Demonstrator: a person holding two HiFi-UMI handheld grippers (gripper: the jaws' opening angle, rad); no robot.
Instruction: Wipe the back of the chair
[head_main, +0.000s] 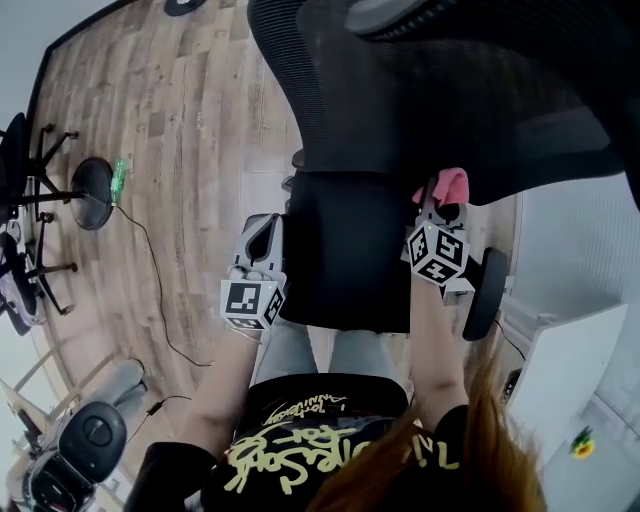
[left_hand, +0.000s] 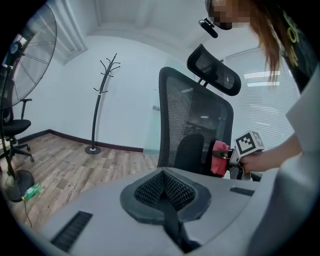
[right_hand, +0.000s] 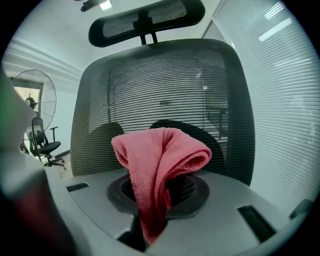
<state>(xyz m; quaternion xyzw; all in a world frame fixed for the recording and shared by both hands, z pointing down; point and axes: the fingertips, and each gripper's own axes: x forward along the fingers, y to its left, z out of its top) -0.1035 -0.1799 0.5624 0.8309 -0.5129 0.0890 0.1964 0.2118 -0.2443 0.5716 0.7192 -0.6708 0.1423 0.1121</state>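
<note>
The left gripper (left_hand: 165, 189) has its jaws drawn together with nothing between them. Straight beyond the jaws stands a black mesh chair (left_hand: 195, 125) with a headrest (left_hand: 215, 70) on top. Right of the jaws, the right gripper (left_hand: 231, 159) carries a pink cloth (left_hand: 219, 157), apparently touching the chair back's edge. Far beyond the jaws and to their left stand a coat stand (left_hand: 100, 100) and a fan (left_hand: 30, 65).

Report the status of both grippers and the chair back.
Left gripper shut, empty. Right gripper shut on pink folded cloth, close to black mesh chair back; contact unclear. Nothing in between.
</note>
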